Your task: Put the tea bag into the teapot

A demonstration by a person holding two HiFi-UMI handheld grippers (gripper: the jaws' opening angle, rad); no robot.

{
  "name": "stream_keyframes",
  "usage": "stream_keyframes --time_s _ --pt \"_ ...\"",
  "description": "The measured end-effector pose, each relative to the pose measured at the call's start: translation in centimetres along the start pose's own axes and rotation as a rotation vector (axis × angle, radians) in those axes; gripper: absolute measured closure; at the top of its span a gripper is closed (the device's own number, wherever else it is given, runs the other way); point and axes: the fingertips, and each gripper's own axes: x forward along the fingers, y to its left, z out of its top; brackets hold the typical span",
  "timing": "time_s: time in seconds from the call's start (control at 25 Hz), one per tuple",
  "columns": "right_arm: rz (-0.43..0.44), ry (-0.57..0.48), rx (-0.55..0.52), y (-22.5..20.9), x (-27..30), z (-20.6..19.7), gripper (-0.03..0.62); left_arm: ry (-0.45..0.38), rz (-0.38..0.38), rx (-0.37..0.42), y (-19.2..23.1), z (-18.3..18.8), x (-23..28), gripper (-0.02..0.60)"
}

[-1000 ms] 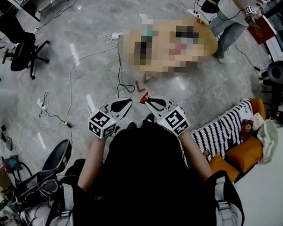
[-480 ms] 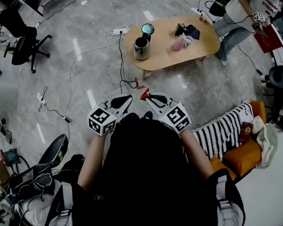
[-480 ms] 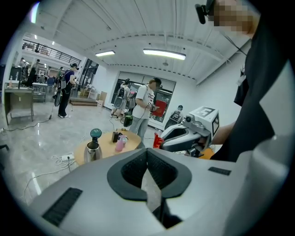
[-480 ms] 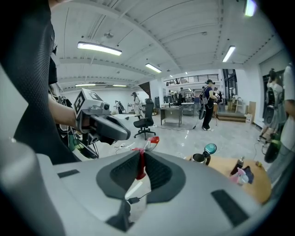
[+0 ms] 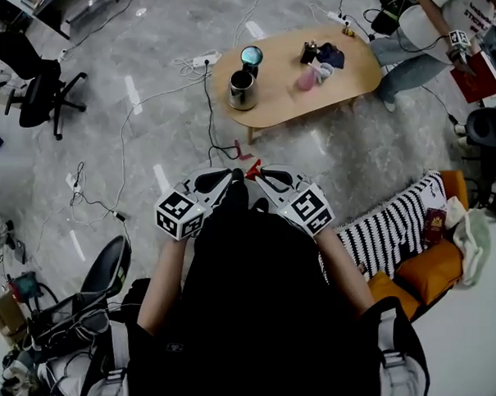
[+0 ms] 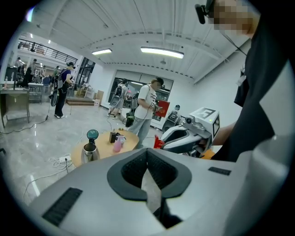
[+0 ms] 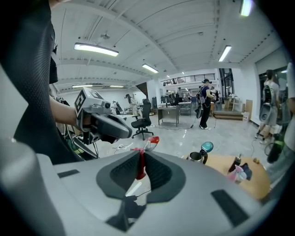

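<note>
The right gripper's [image 7: 140,155] jaws are clamped on a small red tea bag packet [image 7: 141,165], whose end pokes out past their tips. Just to their left, the left gripper's [image 6: 147,156] jaws are pressed together with nothing between them. Well ahead of both pairs of jaws, a shiny steel teapot [image 5: 241,89] stands on an oval wooden desk [image 5: 356,71]. A round teal piece [image 5: 253,55], probably the teapot's lid, sits on the pot's far side.
</note>
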Motion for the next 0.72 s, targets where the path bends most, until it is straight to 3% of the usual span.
stream_keyframes --time_s 0.72 --pt "-0.065 0.017 0.028 -4.6 3.4 2.2 0.553 0.021 -0.075 -0.012 5.5 1.9 2.6 0.574"
